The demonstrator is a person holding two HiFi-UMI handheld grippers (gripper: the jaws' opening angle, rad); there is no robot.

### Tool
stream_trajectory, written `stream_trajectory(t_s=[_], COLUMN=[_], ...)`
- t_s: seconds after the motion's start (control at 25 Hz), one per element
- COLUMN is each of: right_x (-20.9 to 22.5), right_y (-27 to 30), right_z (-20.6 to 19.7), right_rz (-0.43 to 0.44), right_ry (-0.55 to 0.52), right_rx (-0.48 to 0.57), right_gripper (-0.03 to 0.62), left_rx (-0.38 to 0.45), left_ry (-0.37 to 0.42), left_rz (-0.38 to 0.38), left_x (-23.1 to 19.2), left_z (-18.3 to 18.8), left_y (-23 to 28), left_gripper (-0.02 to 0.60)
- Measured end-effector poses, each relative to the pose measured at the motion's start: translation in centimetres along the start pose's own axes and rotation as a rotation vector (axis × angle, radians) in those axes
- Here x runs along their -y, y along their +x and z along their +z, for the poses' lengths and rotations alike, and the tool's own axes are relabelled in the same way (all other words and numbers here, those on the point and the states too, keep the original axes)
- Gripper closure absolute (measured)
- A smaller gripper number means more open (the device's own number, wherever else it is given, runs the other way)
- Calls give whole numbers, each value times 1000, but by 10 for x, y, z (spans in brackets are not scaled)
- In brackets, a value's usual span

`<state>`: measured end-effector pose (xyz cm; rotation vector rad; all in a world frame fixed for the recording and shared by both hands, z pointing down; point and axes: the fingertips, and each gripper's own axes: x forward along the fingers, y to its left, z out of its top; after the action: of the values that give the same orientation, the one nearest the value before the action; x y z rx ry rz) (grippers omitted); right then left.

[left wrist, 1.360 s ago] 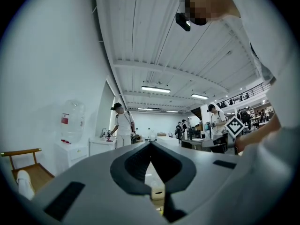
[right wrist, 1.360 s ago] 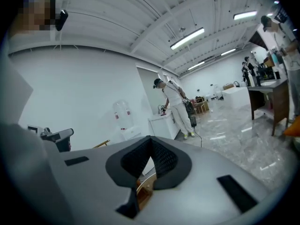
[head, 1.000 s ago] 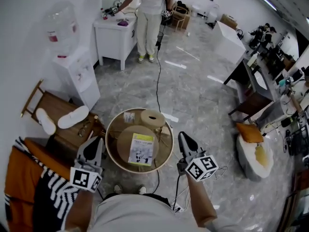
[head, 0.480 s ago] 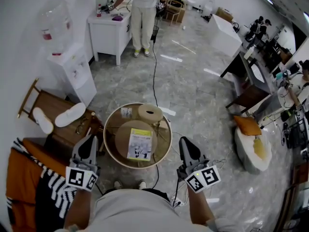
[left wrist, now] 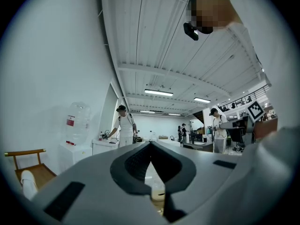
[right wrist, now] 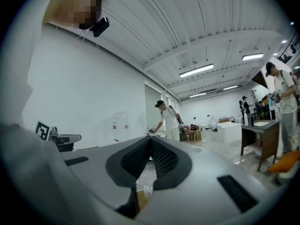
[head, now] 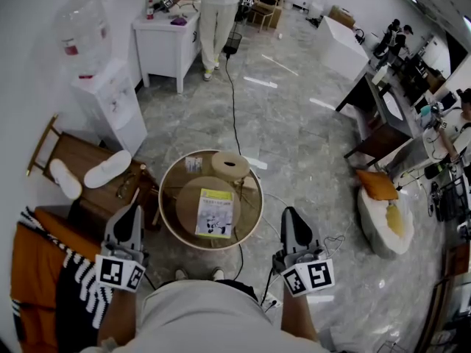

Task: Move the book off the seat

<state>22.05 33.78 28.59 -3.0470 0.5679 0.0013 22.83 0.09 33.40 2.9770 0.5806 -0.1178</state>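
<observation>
Between left tool [head: 132, 212] and right tool [head: 292, 216] lies book [head: 214, 213], on seat [head: 187, 206].

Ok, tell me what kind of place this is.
Probably an open-plan office or workshop. A water dispenser stands against the wall, desks loaded with equipment line the right side, and a person stands working at a white table.
</observation>
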Motion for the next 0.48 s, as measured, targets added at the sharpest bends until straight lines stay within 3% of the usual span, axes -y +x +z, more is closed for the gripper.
stream_trajectory(t_s=[0.48], right_x=[-4], right_y=[-4], right_z=[4], right_rz=[-77], right_ry=[-44], right_rx=[-11], right_gripper=[572], left_rx=[4], left_ry=[5], left_rz=[-26], left_x=[-9], left_z=[7], left_y=[-3], left_gripper=[565])
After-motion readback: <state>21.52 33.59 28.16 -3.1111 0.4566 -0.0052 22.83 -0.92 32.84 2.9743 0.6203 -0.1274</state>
